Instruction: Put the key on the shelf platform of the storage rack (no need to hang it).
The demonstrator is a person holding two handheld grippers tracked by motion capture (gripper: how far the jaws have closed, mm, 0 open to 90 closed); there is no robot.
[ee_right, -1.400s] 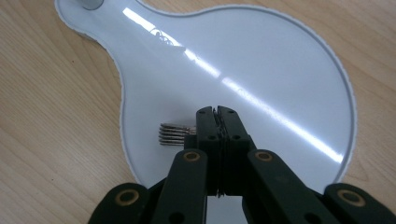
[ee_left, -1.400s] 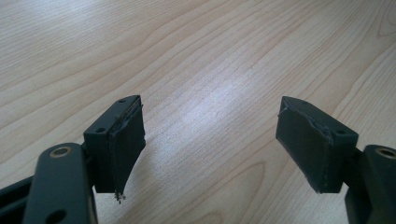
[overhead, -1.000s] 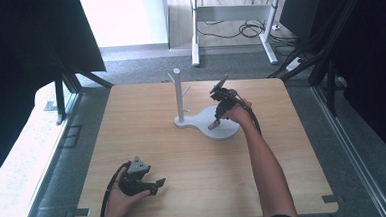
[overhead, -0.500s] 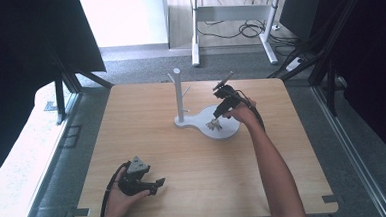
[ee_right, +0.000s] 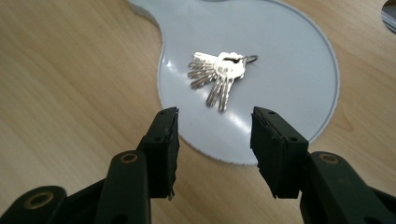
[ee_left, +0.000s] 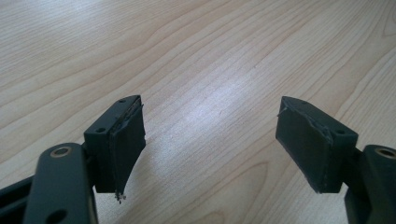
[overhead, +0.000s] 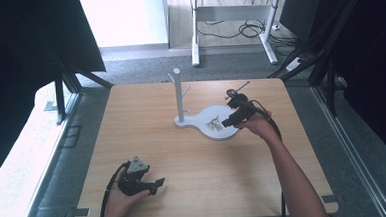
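Observation:
A bunch of silver keys (ee_right: 218,75) on a ring lies on the round white base (ee_right: 289,56) of a small stand. In the high view the keys (overhead: 214,123) rest on that base (overhead: 207,133), right of the upright white post with pegs (overhead: 178,91). My right gripper (overhead: 225,123) hovers just right of the keys; its jaws have just been opening and hold nothing, as the right gripper view (ee_right: 214,140) confirms. My left gripper (overhead: 160,184) rests near the front left of the table, jaws wide apart over bare wood in the left gripper view (ee_left: 210,144).
The wooden table (overhead: 147,126) carries the stand at centre back. A dark frame and struts (overhead: 64,80) flank the table, and desk legs with cables (overhead: 257,30) stand on the floor beyond the far edge.
The right gripper has let go of the keys, which now lie on the white base, and has drawn back to the right and upward. The left gripper has stayed put.

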